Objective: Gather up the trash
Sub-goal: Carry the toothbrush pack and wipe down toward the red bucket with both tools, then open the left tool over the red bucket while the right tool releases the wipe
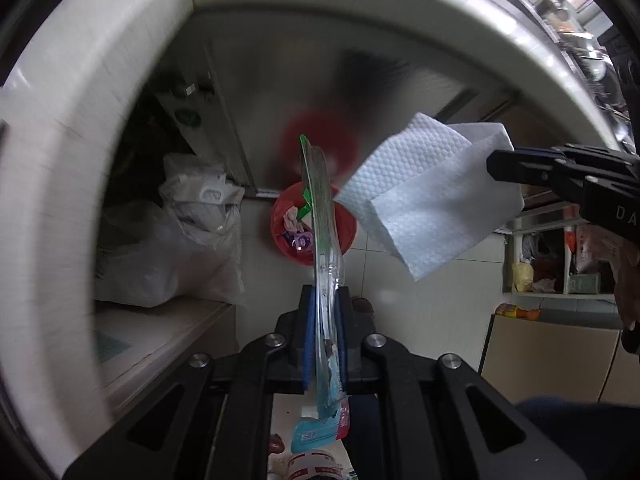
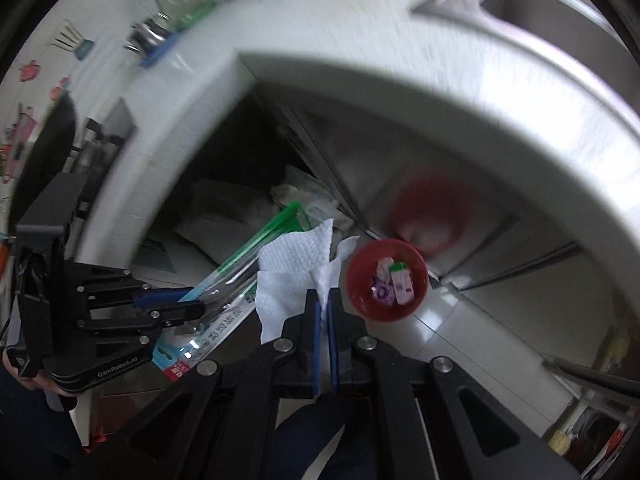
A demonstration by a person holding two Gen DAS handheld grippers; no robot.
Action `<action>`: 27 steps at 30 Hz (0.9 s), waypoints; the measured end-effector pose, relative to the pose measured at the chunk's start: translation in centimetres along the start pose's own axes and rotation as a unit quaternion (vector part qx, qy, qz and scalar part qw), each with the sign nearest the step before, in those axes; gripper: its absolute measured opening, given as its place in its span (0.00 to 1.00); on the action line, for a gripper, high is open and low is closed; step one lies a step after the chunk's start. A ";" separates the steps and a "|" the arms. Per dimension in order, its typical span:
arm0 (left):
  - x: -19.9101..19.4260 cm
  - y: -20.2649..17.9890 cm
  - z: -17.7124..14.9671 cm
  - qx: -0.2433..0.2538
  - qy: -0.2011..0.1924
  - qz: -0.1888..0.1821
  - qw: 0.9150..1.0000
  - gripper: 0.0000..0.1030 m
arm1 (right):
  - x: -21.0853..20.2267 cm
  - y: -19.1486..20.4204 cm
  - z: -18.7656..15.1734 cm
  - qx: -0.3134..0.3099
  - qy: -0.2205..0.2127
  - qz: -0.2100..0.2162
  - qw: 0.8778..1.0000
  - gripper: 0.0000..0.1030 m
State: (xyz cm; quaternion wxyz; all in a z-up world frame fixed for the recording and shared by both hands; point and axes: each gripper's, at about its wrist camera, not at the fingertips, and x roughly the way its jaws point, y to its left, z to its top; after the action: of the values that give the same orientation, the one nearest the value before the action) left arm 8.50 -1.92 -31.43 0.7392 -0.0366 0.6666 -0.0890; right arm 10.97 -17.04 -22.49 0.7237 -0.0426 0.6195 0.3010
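Left claw (image 1: 325, 300): clamped shut on a clear plastic package (image 1: 324, 216) with a green top edge and a blue-and-red card end; the package stood edge-on between the blue pads and ran forward, well past the tips.
Right claw (image 2: 324, 300): closed tight on a white paper towel (image 2: 294, 276); the sheet was pinched at its edge and fanned out ahead and to the left of the tips.
Package against towel: in the right wrist view the package (image 2: 240, 276) lay just left of the towel, its green end passing behind the sheet; in the left wrist view the towel (image 1: 432, 196) hung to the right of the package, a corner close to it.
Red bin (image 1: 314, 224): on the tiled floor below both claws, by the foot of a steel cabinet front (image 1: 360, 80); small wrappers (image 2: 394, 282), white, purple and green, lay inside.
Bin against claws: ahead of the tips in both views, apart from them; seen from the right claw it sat just right of the towel.
Tabletop (image 2: 360, 24): pale, curved by the lens, blurred; probably a sink (image 2: 540, 4) at its far right.
White plastic bags (image 1: 168, 240): heaped left of the bin.
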 end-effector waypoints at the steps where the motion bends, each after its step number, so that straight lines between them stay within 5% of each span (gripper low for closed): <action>1: 1.4 0.4 0.1 -0.006 -0.001 0.000 1.000 0.08 | 1.5 -0.6 0.0 0.003 0.003 -0.003 1.000 0.03; 16: 22.7 3.4 2.0 -0.018 0.048 -0.009 0.999 0.08 | 20.0 -9.6 -1.9 0.013 0.045 -0.025 0.999 0.03; 27: 33.9 5.1 2.2 -0.025 0.084 -0.029 0.996 0.08 | 28.4 -13.2 -3.2 0.005 0.072 -0.035 0.997 0.03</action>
State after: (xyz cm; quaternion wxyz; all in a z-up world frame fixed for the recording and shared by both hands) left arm 14.35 -3.21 -65.21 0.6762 -0.0667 0.7272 -0.0970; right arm 16.14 -18.31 -53.54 0.6873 -0.0822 0.6696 0.2691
